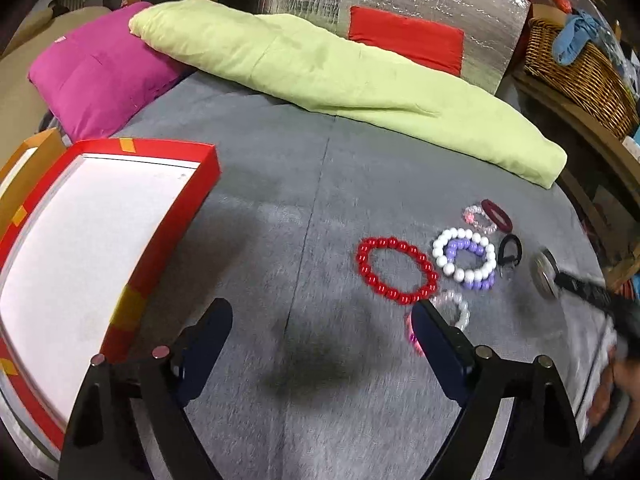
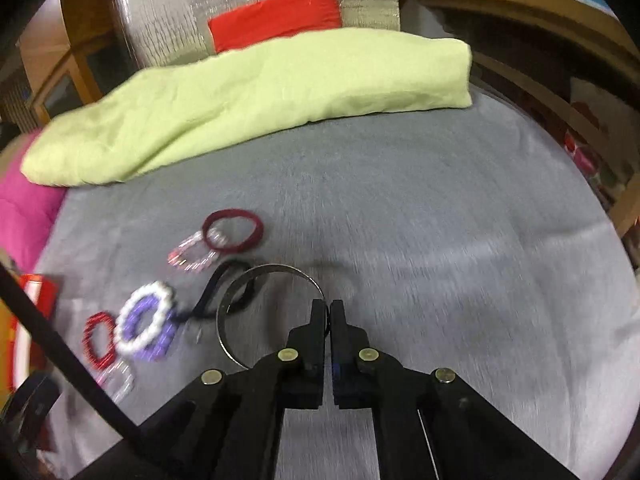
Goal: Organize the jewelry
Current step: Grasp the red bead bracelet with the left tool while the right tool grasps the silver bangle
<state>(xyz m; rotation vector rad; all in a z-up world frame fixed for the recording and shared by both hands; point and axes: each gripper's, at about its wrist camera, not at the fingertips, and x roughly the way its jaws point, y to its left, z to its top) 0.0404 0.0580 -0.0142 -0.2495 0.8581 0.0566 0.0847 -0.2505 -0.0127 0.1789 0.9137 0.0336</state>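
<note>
My right gripper (image 2: 329,305) is shut on a silver metal bangle (image 2: 240,294) and holds it over the grey cloth; the bangle also shows in the left wrist view (image 1: 544,274). My left gripper (image 1: 322,312) is open and empty above the cloth, between the red tray (image 1: 160,240) and the jewelry. On the cloth lie a red bead bracelet (image 1: 396,270), a white bead bracelet (image 1: 466,254) over a purple one (image 1: 478,282), a clear pink bracelet (image 1: 478,218), a maroon hair band (image 1: 496,214), a black hair tie (image 1: 510,248) and a clear bracelet (image 1: 454,308) by my right finger.
A light green folded blanket (image 1: 340,80) and a magenta cushion (image 1: 100,76) lie at the back of the grey cloth (image 1: 280,200). A wicker basket (image 1: 580,72) stands on a wooden shelf at the right. A silver foil panel with a red patch (image 1: 404,40) stands behind.
</note>
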